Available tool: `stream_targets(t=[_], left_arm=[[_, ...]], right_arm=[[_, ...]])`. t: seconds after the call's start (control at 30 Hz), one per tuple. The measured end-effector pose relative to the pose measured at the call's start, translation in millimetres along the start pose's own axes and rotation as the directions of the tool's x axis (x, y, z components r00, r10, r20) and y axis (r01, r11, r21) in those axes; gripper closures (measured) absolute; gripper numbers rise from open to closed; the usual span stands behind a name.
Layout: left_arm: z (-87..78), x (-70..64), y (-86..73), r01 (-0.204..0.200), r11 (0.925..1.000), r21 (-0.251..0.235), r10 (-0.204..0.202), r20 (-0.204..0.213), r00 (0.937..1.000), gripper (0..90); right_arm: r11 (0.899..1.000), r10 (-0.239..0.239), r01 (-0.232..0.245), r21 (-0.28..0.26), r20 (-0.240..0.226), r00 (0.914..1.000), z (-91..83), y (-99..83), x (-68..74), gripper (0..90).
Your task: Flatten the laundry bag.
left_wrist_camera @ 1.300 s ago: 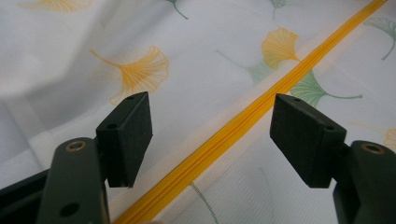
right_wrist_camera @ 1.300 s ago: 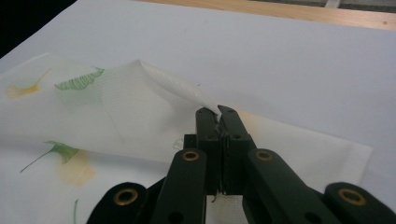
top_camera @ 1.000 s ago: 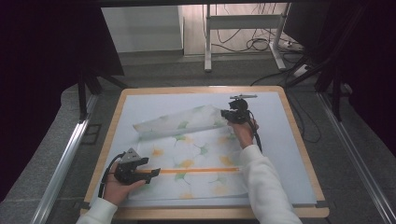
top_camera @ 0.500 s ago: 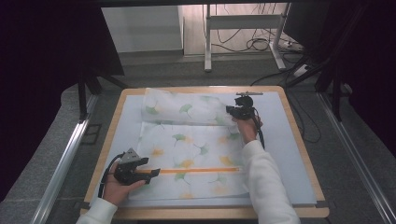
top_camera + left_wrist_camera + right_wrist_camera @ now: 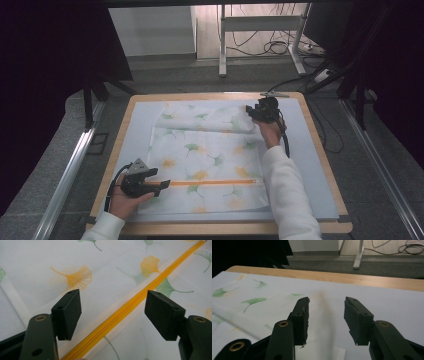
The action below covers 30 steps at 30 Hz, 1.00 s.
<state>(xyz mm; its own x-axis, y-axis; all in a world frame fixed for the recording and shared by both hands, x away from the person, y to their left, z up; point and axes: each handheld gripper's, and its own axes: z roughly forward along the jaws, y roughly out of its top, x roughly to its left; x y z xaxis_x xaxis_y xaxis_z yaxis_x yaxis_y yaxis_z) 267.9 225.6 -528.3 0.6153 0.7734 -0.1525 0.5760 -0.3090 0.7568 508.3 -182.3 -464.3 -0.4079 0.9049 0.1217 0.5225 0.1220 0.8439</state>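
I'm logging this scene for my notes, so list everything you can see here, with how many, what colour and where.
Fabric cover: one, white with green and orange leaf print, spread flat on the table, far edge folded over.
Zipper: one, orange, running across the cover near its front edge.
Mat: one, pale blue-grey, covering the tabletop.
Table: one, light wood rim.
Stand: one, white metal, on the floor beyond the table.
Cables: several, black, on the floor.
Left gripper: black, open, at the zipper's left end.
Right gripper: black, open, at the cover's far right corner.

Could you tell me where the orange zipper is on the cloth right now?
In the high view, the orange zipper runs across the near part of the white leaf-printed cloth, from the left gripper to the right sleeve.
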Motion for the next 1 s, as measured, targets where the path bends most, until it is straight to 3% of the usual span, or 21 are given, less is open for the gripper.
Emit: stream_targets(t=[0.1, 0.13, 0.17, 0.2, 0.23, 0.27, 0.33, 0.37, 0.43, 0.5, 0.63, 0.77, 1.0], left_arm=[[-0.2, -1.0, 0.0, -0.004, 1.0000, 0.000, 0.004, -0.001, 1.0000, 29.2], [-0.3, -1.5, 0.1, -0.003, 1.0000, -0.002, 0.003, 0.000, 1.0000, 29.2], [-0.3, -1.5, 0.1, -0.003, 1.0000, -0.002, 0.003, 0.000, 1.0000, 29.2], [0.1, -1.5, 0.2, -0.001, 1.0000, 0.000, 0.001, 0.001, 1.0000, 29.2], [0.1, -1.5, 0.2, -0.001, 1.0000, 0.000, 0.001, 0.001, 1.0000, 29.1], [1.0, -1.6, 0.2, -0.002, 1.0000, 0.002, 0.002, 0.001, 1.0000, 29.1], [1.7, -2.4, 0.3, -0.007, 0.9999, 0.008, 0.007, 0.002, 1.0000, 29.2], [1.7, -2.4, 0.3, -0.007, 0.9999, 0.008, 0.007, 0.002, 1.0000, 29.2], [1.3, -2.9, 0.3, -0.011, 0.9999, 0.008, 0.011, 0.002, 0.9999, 29.1], [0.9, -2.7, 0.0, -0.008, 1.0000, 0.005, 0.008, 0.002, 1.0000, 29.1], [0.6, -1.3, -0.1, -0.006, 1.0000, 0.003, 0.006, -0.001, 1.0000, 29.0], [1.2, -2.3, 0.7, -0.008, 1.0000, 0.003, 0.008, -0.002, 1.0000, 29.1], [3.2, -2.1, 1.5, -0.004, 1.0000, 0.000, 0.004, 0.003, 1.0000, 28.7]], right_arm=[[1.000, -0.017, 0.017, -0.011, -0.025, 0.9995, -7.8, -1.4, 5.5, 55.4], [0.999, -0.044, 0.043, -0.010, -0.084, 0.9955, -15.1, -3.3, 12.0, 66.4], [0.999, -0.044, 0.043, -0.010, -0.084, 0.9955, -15.1, -3.3, 12.0, 66.4], [0.996, -0.083, 0.089, 0.025, -0.172, 0.9816, -18.6, -6.1, 19.9, 76.6], [0.996, -0.083, 0.089, 0.025, -0.172, 0.9816, -18.6, -6.1, 19.9, 76.6], [0.993, -0.099, 0.109, 0.041, -0.197, 0.9754, -18.9, -7.3, 23.5, 80.5], [0.978, -0.147, 0.181, 0.107, -0.268, 0.9522, -13.7, -13.4, 38.7, 87.5], [0.978, -0.147, 0.181, 0.107, -0.268, 0.9522, -13.7, -13.4, 38.7, 87.5], [0.965, -0.172, 0.219, 0.147, -0.281, 0.9443, -5.7, -18.7, 48.2, 88.5], [0.958, -0.176, 0.231, 0.170, -0.288, 0.9412, 0.2, -22.7, 53.2, 88.6], [0.949, -0.177, 0.242, 0.203, -0.294, 0.9394, 1.8, -31.8, 59.1, 88.7], [0.942, -0.194, 0.263, 0.208, -0.301, 0.9337, -11.5, -42.5, 58.0, 88.7], [0.936, -0.216, 0.291, 0.200, -0.326, 0.9202, -55.6, -63.6, 51.9, 88.7]])
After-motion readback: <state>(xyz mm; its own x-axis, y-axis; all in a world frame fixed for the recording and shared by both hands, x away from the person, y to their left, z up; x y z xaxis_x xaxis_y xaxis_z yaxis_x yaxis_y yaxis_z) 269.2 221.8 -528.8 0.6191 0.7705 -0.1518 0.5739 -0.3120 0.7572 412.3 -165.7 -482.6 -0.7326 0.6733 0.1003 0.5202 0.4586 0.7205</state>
